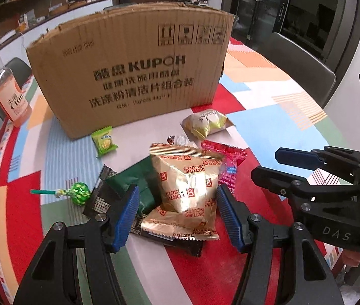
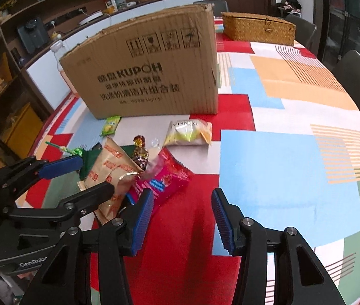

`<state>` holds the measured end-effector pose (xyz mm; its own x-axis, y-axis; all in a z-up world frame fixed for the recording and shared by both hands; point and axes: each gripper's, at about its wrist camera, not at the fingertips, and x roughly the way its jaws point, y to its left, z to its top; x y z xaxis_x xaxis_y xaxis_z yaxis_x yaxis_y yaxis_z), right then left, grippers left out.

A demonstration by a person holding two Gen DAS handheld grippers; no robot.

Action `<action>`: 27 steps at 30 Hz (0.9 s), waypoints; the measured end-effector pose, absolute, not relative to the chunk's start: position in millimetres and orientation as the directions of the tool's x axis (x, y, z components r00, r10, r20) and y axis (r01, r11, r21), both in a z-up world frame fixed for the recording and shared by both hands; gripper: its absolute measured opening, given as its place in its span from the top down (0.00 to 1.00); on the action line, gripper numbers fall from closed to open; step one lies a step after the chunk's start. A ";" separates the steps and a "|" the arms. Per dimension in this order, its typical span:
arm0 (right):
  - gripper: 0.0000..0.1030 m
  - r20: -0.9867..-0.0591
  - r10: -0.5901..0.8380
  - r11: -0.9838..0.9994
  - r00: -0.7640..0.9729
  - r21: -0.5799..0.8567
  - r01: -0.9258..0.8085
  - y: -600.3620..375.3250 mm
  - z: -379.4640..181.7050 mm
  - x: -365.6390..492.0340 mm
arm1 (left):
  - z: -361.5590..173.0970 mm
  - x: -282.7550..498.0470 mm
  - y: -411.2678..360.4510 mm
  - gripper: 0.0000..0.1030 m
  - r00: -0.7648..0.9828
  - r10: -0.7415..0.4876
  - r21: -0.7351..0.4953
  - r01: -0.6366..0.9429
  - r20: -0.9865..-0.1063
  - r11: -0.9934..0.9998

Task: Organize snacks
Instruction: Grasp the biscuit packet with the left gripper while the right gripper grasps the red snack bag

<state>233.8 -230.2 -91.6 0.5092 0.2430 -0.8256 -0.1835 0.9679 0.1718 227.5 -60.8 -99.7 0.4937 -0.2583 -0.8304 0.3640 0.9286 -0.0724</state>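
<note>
Left gripper (image 1: 177,204) first: I see its blue-padded jaws spread wide on either side of the gold Fortune Biscuits packet (image 1: 189,181), neither pad pressing on the foil as far as I can tell. That packet lies on top of the snack pile, partly over a dark green packet (image 1: 134,181) and a black wrapper (image 1: 98,200) on its left, with a second gold biscuit packet (image 1: 177,225) underneath it at the near edge. A pink-red packet (image 1: 227,164) pokes out on its right.

From the right wrist view, my right gripper (image 2: 182,217) is also parted, with only red tablecloth (image 2: 268,157) between the jaws; its left pad sits just beside the near end of the pink-red packet, and I cannot tell whether it touches.

A green lollipop (image 1: 78,192) lies left of the pile, stick pointing left. A small green candy sachet (image 1: 103,141) rests near the front bottom edge of the cardboard box (image 1: 134,73), which stands upright behind everything. A pale yellow-and-white snack bag (image 1: 206,123) lies near the box's right front corner, apart from the pile. A foil-wrapped brown sweet (image 2: 140,150) sits at the back of the pile. A bottle of orange drink (image 1: 8,96) stands left of the box, and a woven basket (image 2: 258,28) sits further back on the right.
</note>
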 end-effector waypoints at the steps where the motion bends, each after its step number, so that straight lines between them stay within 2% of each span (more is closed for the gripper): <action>1: 0.53 -0.828 0.241 0.968 0.507 0.171 -0.181 -231.0 -93.2 234.3 | -101.3 228.1 -61.2 0.40 0.492 -0.259 -0.073 0.365 -0.831 0.928; 6: 0.53 -0.835 0.234 0.971 0.498 0.171 -0.168 -232.4 -96.1 236.6 | -106.1 232.8 -62.6 0.42 0.486 -0.261 -0.077 0.367 -0.834 0.927; 10: 0.53 -0.837 0.242 0.969 0.491 0.179 -0.173 -230.4 -97.5 237.8 | -107.3 236.4 -62.4 0.54 0.468 -0.290 -0.109 0.376 -0.835 0.920; 14: 0.53 -0.835 0.258 0.964 0.485 0.193 -0.181 -227.7 -98.4 239.7 | -105.0 237.9 -59.7 0.60 0.469 -0.304 -0.127 0.371 -0.829 0.920; 22: 0.53 -0.828 0.308 0.950 0.468 0.246 -0.191 -221.3 -101.0 244.5 | -77.8 227.3 -48.3 0.60 0.553 -0.275 -0.087 0.340 -0.786 0.936; 25: 0.46 -0.823 0.334 0.942 0.459 0.282 -0.180 -218.5 -103.5 248.0 | -75.0 225.7 -44.6 0.60 0.568 -0.258 -0.070 0.330 -0.781 0.941; 27: 0.46 -0.821 0.341 0.940 0.458 0.295 -0.171 -215.7 -104.9 250.7 | -76.2 226.2 -40.9 0.60 0.567 -0.254 -0.075 0.320 -0.784 0.944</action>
<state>250.7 -215.7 -104.9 0.4576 0.3407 -0.8213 -0.1714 0.9401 0.2946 226.2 -40.9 -76.2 0.5666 -0.2542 -0.7838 0.3200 0.9445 -0.0750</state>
